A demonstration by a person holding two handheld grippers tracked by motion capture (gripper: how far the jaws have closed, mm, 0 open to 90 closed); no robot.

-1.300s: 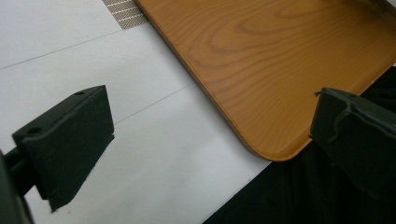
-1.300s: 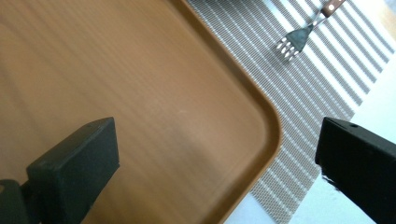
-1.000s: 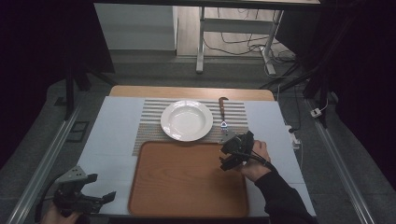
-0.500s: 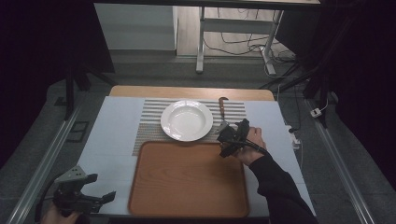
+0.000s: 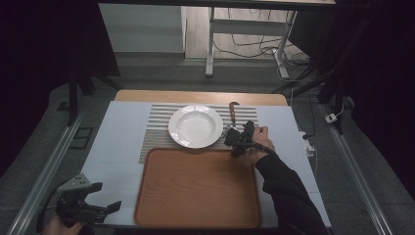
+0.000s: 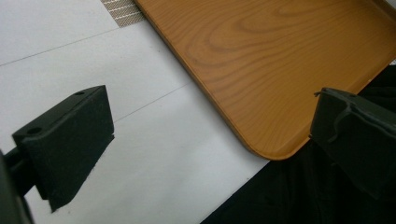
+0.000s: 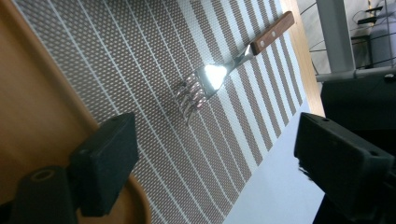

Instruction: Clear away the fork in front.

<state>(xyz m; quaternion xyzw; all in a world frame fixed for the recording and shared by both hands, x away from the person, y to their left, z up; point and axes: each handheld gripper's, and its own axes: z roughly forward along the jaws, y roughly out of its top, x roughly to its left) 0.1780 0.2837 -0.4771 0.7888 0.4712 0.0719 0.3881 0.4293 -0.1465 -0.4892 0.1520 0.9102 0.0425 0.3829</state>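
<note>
Right gripper agape, wooden-handled steel fork, ribbed placemat

We find bare striped mat all around the fork, giving clear approach. The plate stands just left of it, the tray rim just below, narrowing both sides.

We hold the right gripper over the striped mat, just beside the white plate, near the fork. The left gripper sits low near the wooden tray, well apart.
</note>
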